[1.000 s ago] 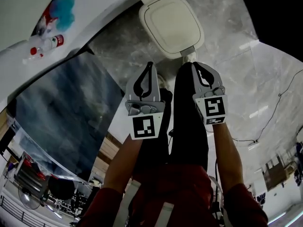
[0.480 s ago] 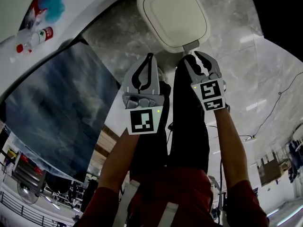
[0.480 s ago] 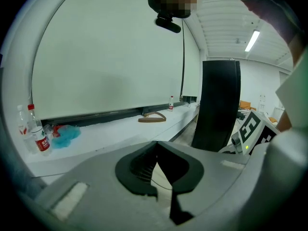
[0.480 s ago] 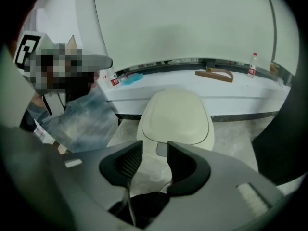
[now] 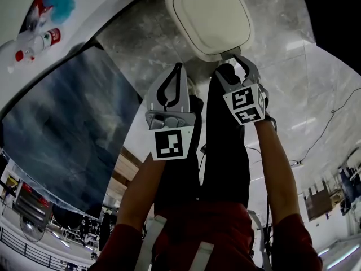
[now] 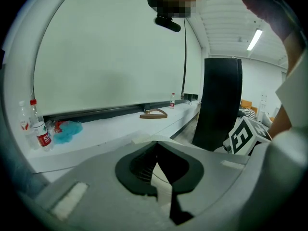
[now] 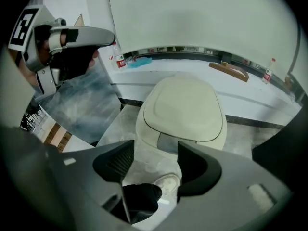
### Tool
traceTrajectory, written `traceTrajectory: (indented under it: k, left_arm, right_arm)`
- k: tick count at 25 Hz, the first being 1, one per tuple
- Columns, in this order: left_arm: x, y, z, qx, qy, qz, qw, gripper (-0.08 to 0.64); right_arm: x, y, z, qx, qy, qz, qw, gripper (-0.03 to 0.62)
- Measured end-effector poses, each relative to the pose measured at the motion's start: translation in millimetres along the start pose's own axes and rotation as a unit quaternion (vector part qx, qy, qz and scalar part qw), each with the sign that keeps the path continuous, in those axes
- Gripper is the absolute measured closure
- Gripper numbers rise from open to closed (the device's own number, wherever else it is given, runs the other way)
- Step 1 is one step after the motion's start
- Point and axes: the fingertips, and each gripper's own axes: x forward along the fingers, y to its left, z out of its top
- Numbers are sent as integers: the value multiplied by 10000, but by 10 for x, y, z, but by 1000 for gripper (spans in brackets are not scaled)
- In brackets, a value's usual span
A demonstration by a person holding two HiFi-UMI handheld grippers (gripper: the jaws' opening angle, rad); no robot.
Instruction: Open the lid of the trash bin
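While the left gripper's [image 6: 155, 163] jaws sit together, the right gripper's [image 7: 155, 158], just opened and empty, hang above the shut trash bin lid's [image 7: 185, 105] tab [image 7: 169, 142]: next, probably clamp and lift.

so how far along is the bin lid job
Nothing done yet: the trash bin lid lies shut. In hand: the right claw, whose jaws have just been opening with nothing between them, points down at the lid's near edge. The left claw is shut and empty. Left: lifting the lid.

Marble floor [image 5: 141, 44] bears the white trash bin [image 5: 208, 18].
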Motion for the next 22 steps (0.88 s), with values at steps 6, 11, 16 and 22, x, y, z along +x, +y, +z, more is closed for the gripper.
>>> traceTrajectory:
  k: [6, 11, 16, 22]
  left_arm:
    - [9, -10, -22, 31, 21, -22, 10000, 554]
    - [4, -15, -15, 33, 15, -36, 10000, 554]
    - [25, -27, -55, 74, 60, -19, 10000, 554]
    - [26, -56, -76, 51, 109, -26, 9999, 554]
  right_arm:
    - [48, -16, -51, 87, 50, -137, 9999, 321]
    - [51, -8, -53, 86, 19, -129, 9999, 321]
    - [78, -11, -107, 62, -63, -180, 9998, 324]
    - [75, -21, -116, 19, -70, -194, 9998, 324]
